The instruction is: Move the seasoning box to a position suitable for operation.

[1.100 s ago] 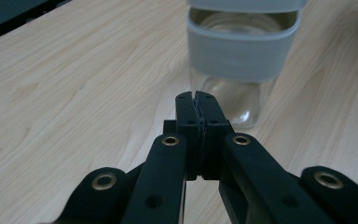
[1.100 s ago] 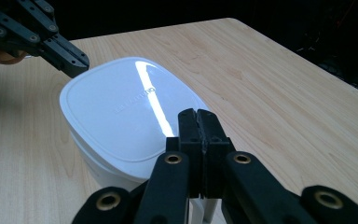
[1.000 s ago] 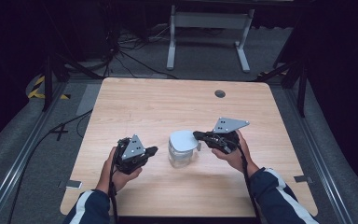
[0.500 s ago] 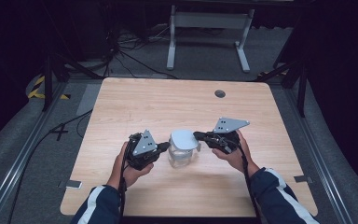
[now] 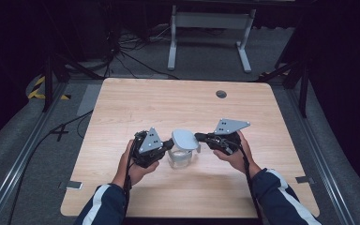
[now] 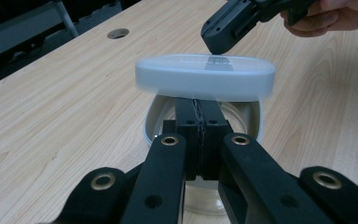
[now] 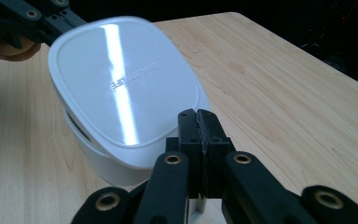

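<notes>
Table: wooden table (image 5: 136, 103), dark room.
Container: clear container (image 5: 179, 158) near the front edge, white lid (image 5: 185, 140) hovering above it.
Left gripper (image 5: 168, 142): jaws closed, pinching the container's rim.
Right gripper (image 5: 198, 137): jaws closed, gripping the lid's edge.

Wooden table (image 5: 122, 108) (pale grain) bears a container (image 5: 179, 159).

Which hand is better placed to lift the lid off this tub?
Right. The right hand-held gripper is shut on the lid at its edge, and the lid sits tilted above the tub. The left hand-held gripper pinches the tub's rim below, likely steadying it.
</notes>
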Demonstrator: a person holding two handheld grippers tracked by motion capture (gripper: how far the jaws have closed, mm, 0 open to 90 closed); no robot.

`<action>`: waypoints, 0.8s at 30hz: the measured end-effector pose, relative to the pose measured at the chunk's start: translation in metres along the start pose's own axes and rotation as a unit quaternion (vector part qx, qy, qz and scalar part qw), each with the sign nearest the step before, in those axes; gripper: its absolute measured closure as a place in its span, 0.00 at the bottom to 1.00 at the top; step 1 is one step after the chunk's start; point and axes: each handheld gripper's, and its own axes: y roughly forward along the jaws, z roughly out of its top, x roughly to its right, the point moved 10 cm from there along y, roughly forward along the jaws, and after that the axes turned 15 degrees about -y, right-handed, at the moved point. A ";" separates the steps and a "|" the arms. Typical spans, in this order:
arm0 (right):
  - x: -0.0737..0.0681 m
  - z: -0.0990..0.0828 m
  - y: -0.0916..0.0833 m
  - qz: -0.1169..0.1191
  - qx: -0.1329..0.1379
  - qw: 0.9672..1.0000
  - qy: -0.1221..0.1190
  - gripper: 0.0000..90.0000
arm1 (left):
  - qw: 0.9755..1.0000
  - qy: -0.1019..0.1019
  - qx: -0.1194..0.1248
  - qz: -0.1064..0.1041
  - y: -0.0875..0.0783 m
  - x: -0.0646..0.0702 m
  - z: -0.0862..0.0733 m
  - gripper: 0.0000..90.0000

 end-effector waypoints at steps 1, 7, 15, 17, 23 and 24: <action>0.000 0.000 0.000 -0.001 0.000 1.000 0.000 1.00 | 1.000 0.000 0.002 0.000 0.000 0.000 0.001 1.00; 0.000 0.000 0.000 0.001 0.001 1.000 -0.003 1.00 | 1.000 0.006 0.008 0.002 0.000 -0.001 0.005 1.00; -0.004 -0.007 -0.010 -0.002 -0.020 1.000 -0.021 0.98 | 1.000 -0.002 0.022 0.008 -0.005 -0.004 0.009 0.99; -0.005 -0.010 -0.016 -0.002 -0.024 0.999 -0.023 0.96 | 1.000 -0.001 0.024 0.008 -0.004 -0.004 0.012 0.99; -0.007 -0.022 -0.032 0.002 -0.032 0.999 -0.023 0.91 | 1.000 0.012 0.024 0.004 -0.002 -0.002 0.020 0.99; -0.007 -0.026 -0.037 0.002 -0.033 0.999 -0.021 0.91 | 1.000 0.012 0.026 0.004 -0.002 -0.001 0.023 0.99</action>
